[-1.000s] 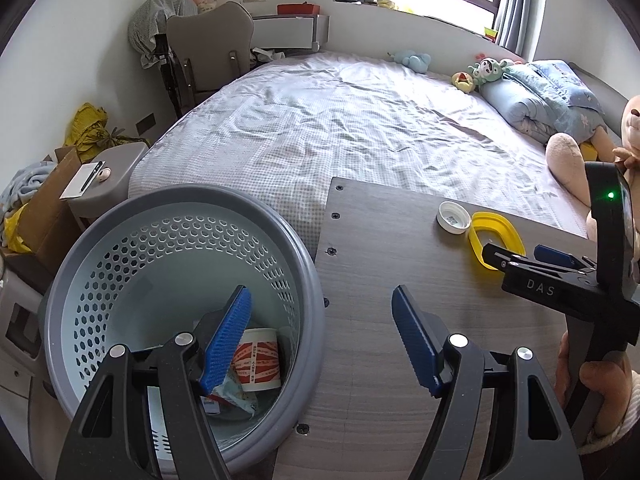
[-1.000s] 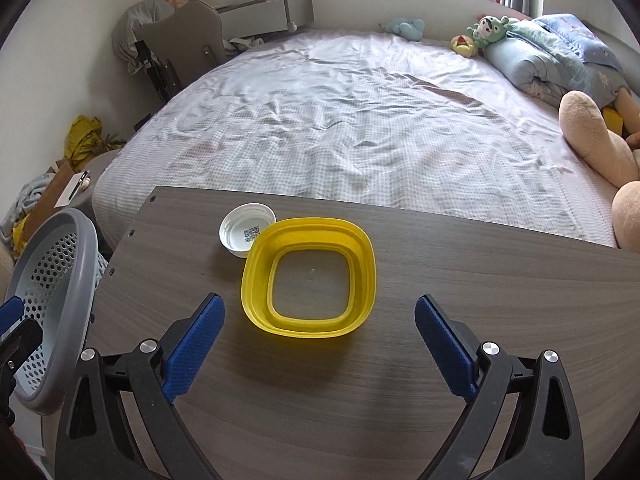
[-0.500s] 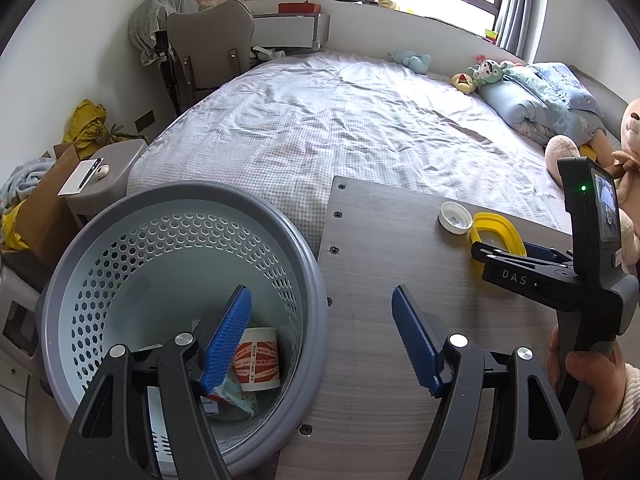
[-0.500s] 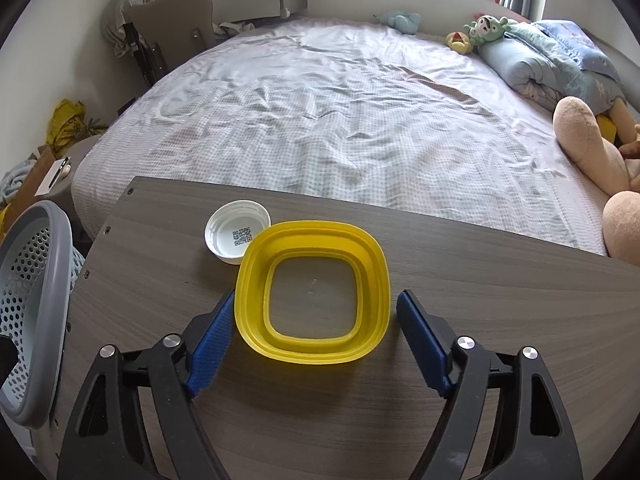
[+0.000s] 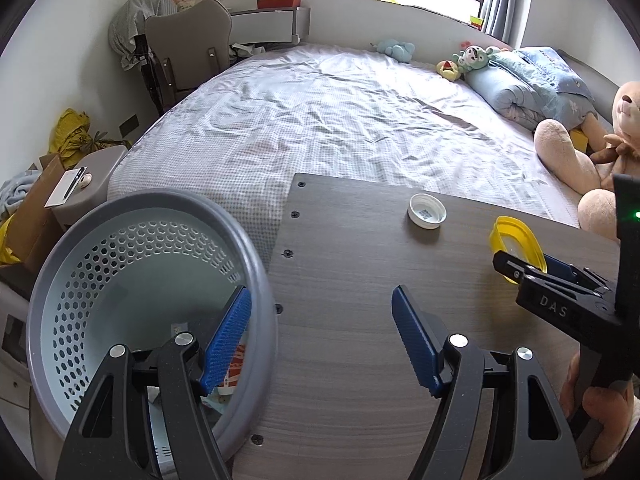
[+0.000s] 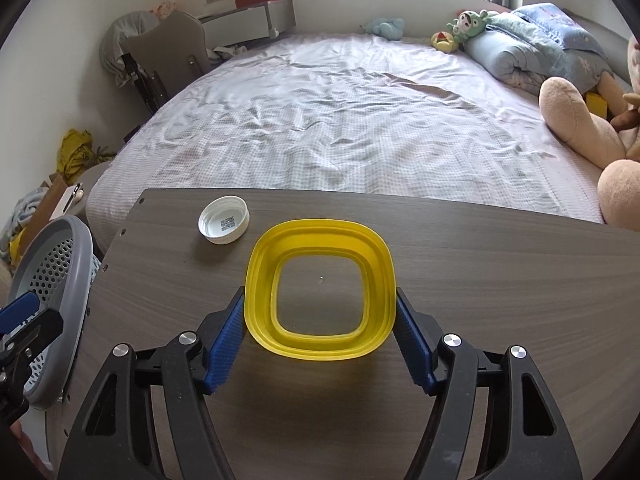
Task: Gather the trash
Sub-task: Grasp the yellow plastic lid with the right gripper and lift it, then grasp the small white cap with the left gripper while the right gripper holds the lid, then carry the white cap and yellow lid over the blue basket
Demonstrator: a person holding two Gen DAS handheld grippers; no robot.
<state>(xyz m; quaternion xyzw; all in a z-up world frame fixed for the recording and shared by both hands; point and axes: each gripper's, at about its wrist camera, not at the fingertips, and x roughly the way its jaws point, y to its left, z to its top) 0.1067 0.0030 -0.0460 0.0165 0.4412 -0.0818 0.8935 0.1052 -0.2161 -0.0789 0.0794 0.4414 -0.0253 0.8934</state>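
As right claw (image 6: pixel 320 334) tilts down, pads clamp yellow lid (image 6: pixel 320 292).

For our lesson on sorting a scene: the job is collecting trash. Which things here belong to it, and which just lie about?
Belongs to the job:
yellow lid, gripped by the right claw
white cap
grey basket

Just lying about:
bed
plush bear
chair

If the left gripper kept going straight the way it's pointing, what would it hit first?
Probably the bare table top, just beside the basket's grey rim. The left gripper points down between them, and depth is hard to judge here.
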